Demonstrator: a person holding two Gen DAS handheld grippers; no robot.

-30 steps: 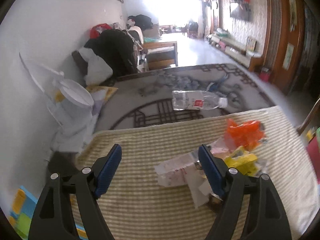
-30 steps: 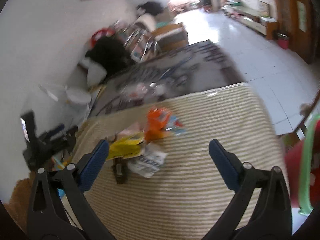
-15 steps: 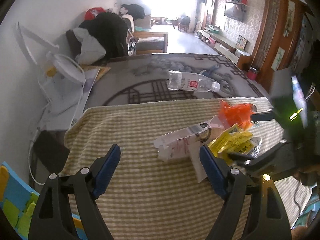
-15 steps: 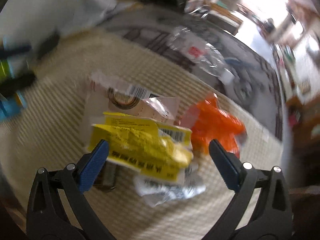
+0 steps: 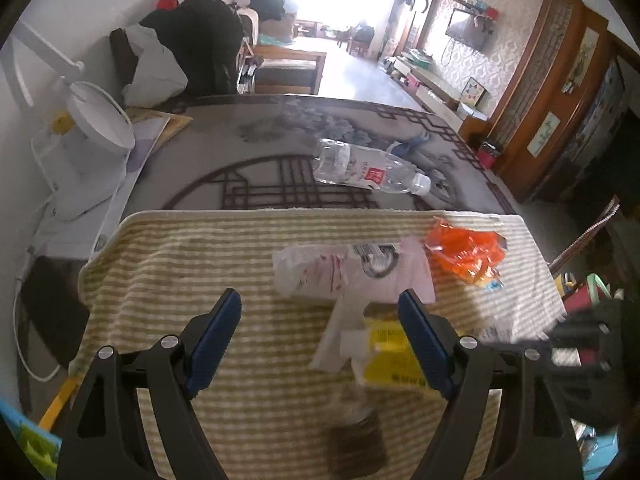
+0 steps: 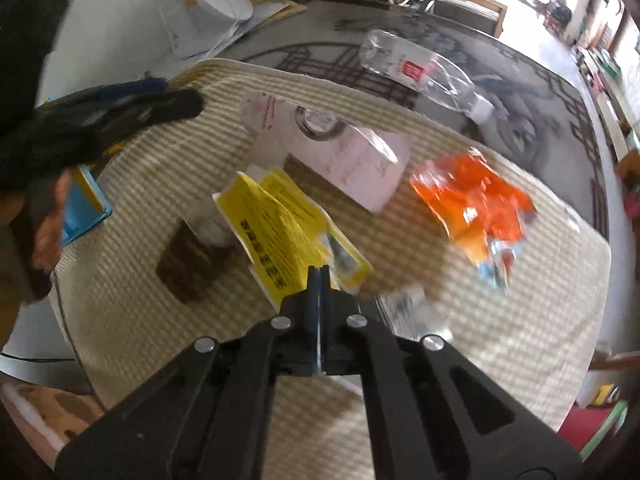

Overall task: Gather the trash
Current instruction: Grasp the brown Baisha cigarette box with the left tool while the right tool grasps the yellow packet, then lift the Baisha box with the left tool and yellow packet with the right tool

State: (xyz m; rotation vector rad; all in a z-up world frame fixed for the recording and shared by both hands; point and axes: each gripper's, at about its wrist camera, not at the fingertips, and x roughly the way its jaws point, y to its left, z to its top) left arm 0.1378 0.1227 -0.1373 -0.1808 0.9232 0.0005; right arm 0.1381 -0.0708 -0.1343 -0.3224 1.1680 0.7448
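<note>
Trash lies on a striped cloth point(image 5: 168, 276): a yellow wrapper point(image 6: 276, 236), a pink-white wrapper point(image 5: 352, 272), an orange wrapper point(image 5: 464, 252), a brown block point(image 6: 186, 264) and a clear crumpled wrapper point(image 6: 412, 312). An empty plastic bottle point(image 5: 368, 168) lies on the table beyond the cloth. My right gripper point(image 6: 319, 274) is shut on the near edge of the yellow wrapper. My left gripper point(image 5: 320, 320) is open and empty, above the cloth just short of the pile; the yellow wrapper point(image 5: 390, 360) shows by its right finger.
A white desk lamp and papers point(image 5: 92, 128) stand at the table's left. Dark clothes are piled on a chair point(image 5: 196, 40) at the back. A blue book point(image 6: 86, 204) lies at the cloth's left edge. A red bin point(image 6: 588, 420) stands low right.
My right gripper has closed from wide open onto the yellow wrapper. My left gripper stayed open and moved a little closer to the pile.
</note>
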